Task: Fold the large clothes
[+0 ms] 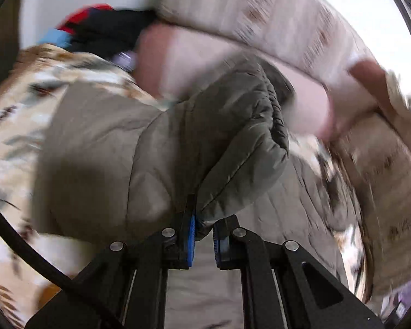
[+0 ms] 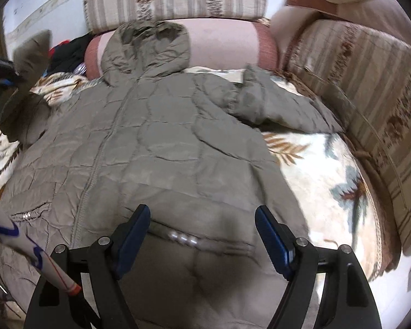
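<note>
Left hand-held gripper [image 1: 202, 235] clamped shut, pointing steeply down — right hand-held gripper [image 2: 202, 235] jaws wide apart, empty.

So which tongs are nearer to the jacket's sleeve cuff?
Left. The left tongs are shut on the cuff; the right tongs hover open above the hem.

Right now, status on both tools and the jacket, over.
Left tool shut on olive quilted jacket's sleeve cuff. Right tool open above jacket's hem. Nothing in the way.

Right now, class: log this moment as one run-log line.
left claw: shut on jacket sleeve | right claw: open, above jacket hem | jacket: flat on floral blanket
</note>
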Action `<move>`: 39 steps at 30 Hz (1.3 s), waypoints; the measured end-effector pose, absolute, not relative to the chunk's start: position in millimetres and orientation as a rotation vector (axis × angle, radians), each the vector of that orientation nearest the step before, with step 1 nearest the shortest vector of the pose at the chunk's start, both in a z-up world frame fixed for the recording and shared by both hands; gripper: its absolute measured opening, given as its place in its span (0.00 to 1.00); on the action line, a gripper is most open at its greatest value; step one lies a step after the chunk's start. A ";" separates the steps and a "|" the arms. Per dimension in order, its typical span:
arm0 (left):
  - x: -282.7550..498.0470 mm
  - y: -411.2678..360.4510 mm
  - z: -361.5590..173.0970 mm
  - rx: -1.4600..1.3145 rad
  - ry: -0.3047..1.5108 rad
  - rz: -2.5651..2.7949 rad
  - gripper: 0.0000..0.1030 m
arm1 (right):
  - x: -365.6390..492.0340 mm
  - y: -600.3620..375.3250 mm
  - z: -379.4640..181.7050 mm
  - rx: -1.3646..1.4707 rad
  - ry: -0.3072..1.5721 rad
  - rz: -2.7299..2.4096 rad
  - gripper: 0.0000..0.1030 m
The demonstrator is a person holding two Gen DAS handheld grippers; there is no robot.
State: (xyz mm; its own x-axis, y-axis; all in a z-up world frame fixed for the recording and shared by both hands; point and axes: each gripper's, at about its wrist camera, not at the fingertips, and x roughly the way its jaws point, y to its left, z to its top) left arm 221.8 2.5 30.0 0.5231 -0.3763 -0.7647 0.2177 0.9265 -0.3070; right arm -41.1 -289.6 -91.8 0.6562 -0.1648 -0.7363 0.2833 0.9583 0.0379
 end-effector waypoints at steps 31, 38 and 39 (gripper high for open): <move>48.5 27.1 -33.7 0.150 0.752 -0.121 0.69 | -39.9 -305.0 -89.7 0.255 0.878 -0.228 0.80; 69.1 88.0 -48.0 0.004 0.789 -0.022 0.70 | 47.7 -298.4 -79.0 0.313 0.883 -0.149 0.80; 73.0 94.4 -51.0 -0.011 0.797 -0.018 0.70 | 64.1 -295.9 -83.0 0.334 0.904 -0.122 0.80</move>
